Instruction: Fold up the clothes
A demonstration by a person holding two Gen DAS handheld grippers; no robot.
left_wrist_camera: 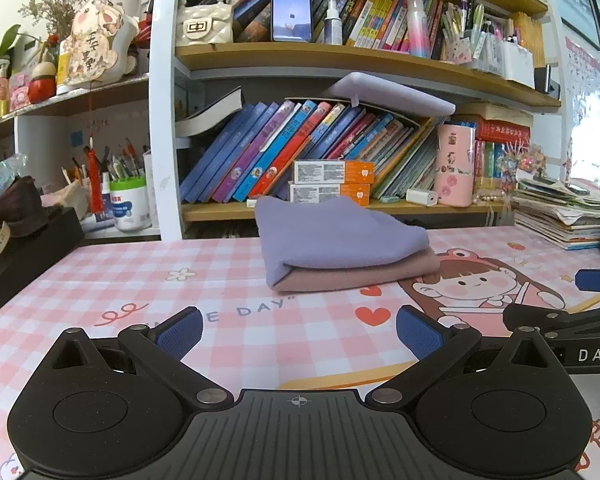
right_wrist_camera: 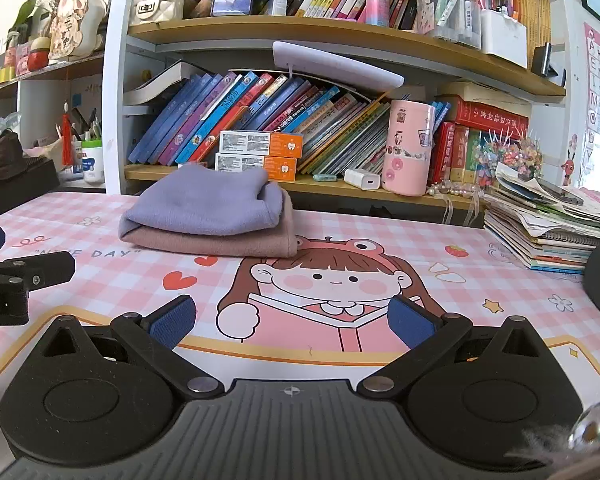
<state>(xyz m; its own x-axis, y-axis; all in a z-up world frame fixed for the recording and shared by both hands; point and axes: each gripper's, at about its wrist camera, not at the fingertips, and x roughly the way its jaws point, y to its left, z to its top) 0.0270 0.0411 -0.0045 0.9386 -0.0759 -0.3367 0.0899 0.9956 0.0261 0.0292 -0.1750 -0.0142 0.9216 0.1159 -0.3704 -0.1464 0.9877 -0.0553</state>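
A folded lavender cloth (left_wrist_camera: 336, 236) lies on top of a folded pink cloth (left_wrist_camera: 360, 274), stacked at the back of the pink checked desk mat (left_wrist_camera: 140, 280). The same stack shows in the right wrist view: the lavender cloth (right_wrist_camera: 208, 204) over the pink cloth (right_wrist_camera: 220, 244). My left gripper (left_wrist_camera: 298, 334) is open and empty, low over the mat, well in front of the stack. My right gripper (right_wrist_camera: 292, 322) is open and empty, over the cartoon girl print, in front and to the right of the stack. Each gripper's side shows at the edge of the other's view.
A bookshelf (left_wrist_camera: 340, 208) packed with books, orange boxes (left_wrist_camera: 332, 182) and a pink cup (left_wrist_camera: 456, 164) stands right behind the stack. A pile of papers and notebooks (right_wrist_camera: 548, 224) sits at the right. A black box (left_wrist_camera: 24, 248) with dark items sits at the left.
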